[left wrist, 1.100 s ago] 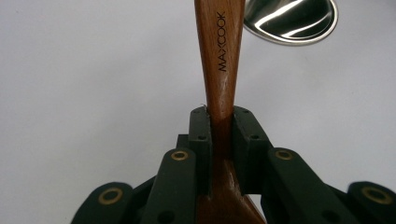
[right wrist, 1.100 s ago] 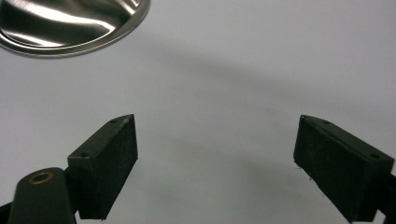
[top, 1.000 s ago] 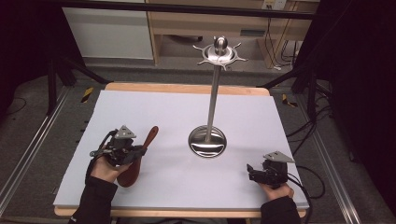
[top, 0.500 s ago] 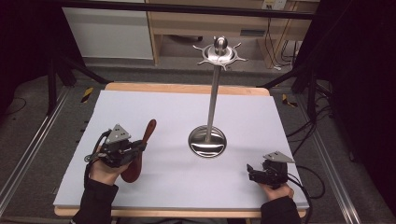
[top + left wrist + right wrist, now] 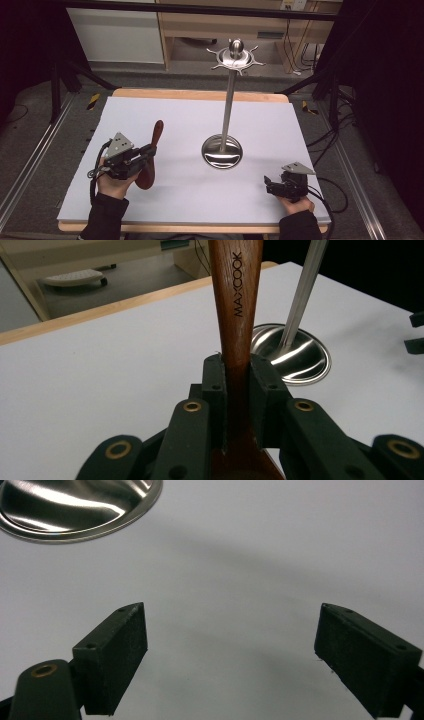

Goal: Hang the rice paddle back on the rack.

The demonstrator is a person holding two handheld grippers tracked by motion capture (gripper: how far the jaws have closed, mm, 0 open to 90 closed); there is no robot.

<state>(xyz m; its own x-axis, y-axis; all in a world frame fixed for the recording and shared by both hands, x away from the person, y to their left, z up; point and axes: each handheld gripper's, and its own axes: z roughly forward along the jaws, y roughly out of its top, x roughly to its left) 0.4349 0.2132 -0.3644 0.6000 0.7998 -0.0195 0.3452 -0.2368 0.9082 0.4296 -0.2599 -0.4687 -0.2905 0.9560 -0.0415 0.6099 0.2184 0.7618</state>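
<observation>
Spoon stayed pinched at its neck in my left claw, handle aimed toward the rack for hanging. My right claw rested spread on the tabletop, out of the way.

The upper end of the wooden spoon handle is cut off by the top edge of the left gripper view, and its bowl is largely hidden behind the black jaws. The stand's round base is cropped at the right gripper view's top edge.
</observation>
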